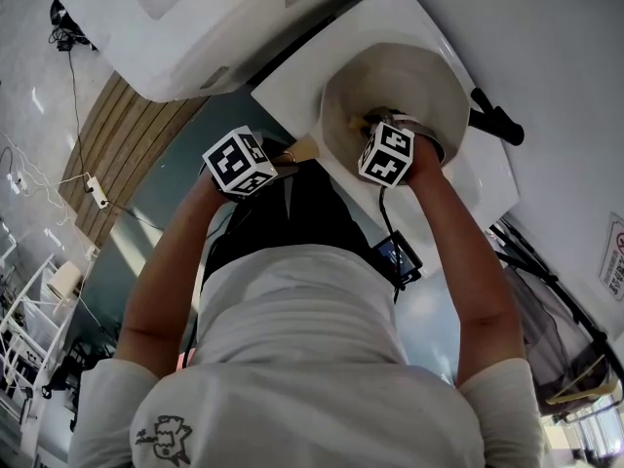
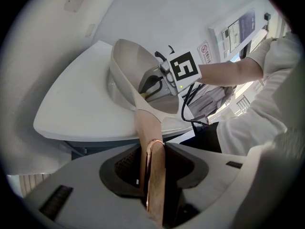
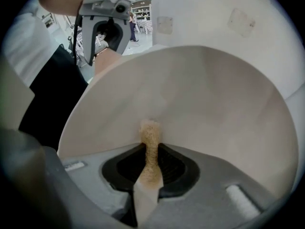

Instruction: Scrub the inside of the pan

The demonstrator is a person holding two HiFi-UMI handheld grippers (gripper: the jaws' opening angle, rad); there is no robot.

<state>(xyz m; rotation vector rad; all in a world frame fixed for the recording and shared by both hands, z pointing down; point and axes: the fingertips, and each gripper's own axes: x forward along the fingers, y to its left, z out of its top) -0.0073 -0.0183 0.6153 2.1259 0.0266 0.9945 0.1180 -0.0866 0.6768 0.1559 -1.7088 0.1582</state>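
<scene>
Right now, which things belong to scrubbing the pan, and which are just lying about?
Job: pan; its handle, gripped by left gripper; scrub pad, gripped by right gripper.
Lying about: black object at the edge of the white table; power strip on the floor.

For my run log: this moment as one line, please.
left gripper: shut on pan handle | right gripper: shut on sponge, inside pan

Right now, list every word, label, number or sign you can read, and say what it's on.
Nothing reads clearly enough to quote.
Wall sign: red prohibition circle; print too small.
Poster beside it: blurred.
Shirt print: a drawing; lettering illegible.
</scene>
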